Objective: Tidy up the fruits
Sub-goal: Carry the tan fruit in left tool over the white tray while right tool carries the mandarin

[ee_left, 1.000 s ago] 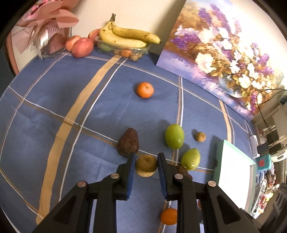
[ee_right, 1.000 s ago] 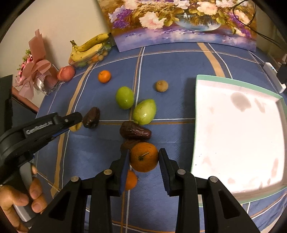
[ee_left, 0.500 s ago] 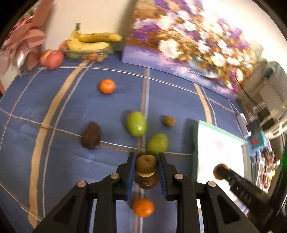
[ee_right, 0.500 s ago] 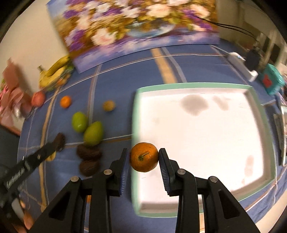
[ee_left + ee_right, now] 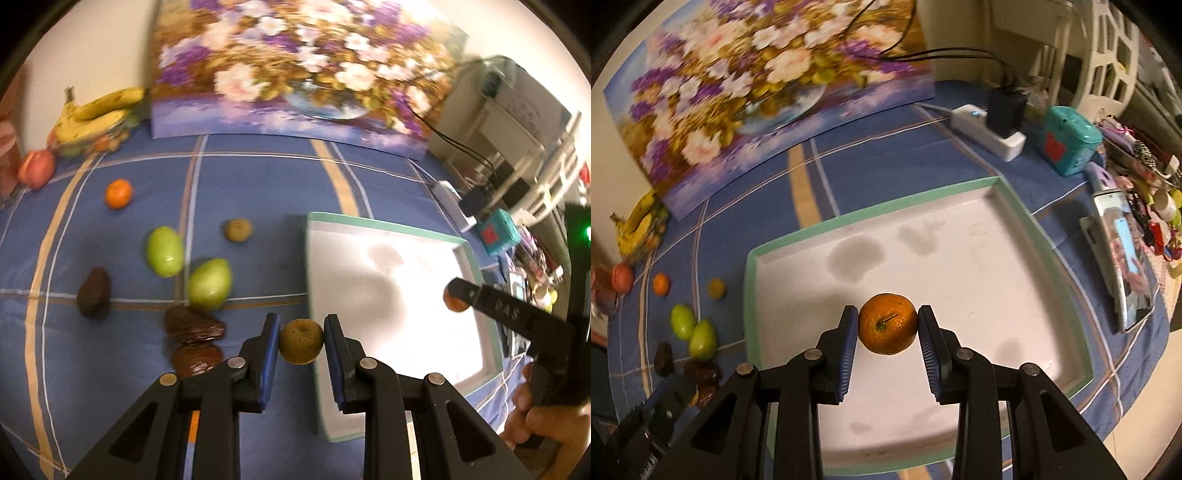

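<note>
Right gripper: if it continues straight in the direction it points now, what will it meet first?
Probably the bare white floor of the tray. The right gripper is shut on an orange and points down over the tray's inside, with nothing else seen in between. Depth is hard to judge.

You're at a table in a lived-in home, not a lab. Evidence: a blue plaid tablecloth (image 5: 871, 162) covers the surface; a floral painting (image 5: 757, 81) leans unhung against the cream wall; bananas (image 5: 99, 114) sit in a clear tub at the back. Your right side shows household clutter: a white power strip (image 5: 986, 129) with a black adapter plugged in, a teal box (image 5: 1069, 142), a phone (image 5: 1126, 258) with its screen lit, small toiletries, white lattice furniture (image 5: 1108, 62).
</note>
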`<state>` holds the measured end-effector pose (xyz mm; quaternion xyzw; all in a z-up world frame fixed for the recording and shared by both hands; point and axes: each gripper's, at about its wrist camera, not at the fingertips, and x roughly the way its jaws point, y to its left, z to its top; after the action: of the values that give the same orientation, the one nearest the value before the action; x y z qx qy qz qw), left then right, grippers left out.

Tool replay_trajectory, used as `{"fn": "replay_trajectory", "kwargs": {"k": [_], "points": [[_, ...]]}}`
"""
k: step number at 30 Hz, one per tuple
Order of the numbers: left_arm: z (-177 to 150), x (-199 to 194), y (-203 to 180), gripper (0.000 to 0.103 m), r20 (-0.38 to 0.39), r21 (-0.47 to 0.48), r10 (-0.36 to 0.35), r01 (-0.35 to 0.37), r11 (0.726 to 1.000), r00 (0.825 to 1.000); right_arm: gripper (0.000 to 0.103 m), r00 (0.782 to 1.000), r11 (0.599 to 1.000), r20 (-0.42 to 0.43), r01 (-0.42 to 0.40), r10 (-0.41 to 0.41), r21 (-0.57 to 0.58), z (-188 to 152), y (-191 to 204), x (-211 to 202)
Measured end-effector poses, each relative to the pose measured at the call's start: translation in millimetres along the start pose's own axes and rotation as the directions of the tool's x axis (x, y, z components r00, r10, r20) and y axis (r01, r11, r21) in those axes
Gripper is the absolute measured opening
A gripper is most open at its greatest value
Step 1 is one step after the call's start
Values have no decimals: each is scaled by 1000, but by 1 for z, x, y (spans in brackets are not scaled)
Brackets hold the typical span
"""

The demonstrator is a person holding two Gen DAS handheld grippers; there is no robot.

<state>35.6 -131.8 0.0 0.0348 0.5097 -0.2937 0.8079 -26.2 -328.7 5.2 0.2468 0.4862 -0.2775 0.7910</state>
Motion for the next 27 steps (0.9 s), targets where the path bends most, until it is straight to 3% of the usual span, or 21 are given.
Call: {"fn": "replay_trajectory", "kwargs": {"k": [7,16,27], "points": [[1,17,-31,26,8,89,-15,15,996,1000,35,999,999,17,34,-35,19,13,-16,3],[2,36,-52,26,22,131,-9,6,991,1000,35,998,998,14,62,-63,22,27,-30,13],[0,63,-68,26,-15,171,20,-17,985,1000,35,996,995,-11,94,-94,35,41,-46,31]]}}
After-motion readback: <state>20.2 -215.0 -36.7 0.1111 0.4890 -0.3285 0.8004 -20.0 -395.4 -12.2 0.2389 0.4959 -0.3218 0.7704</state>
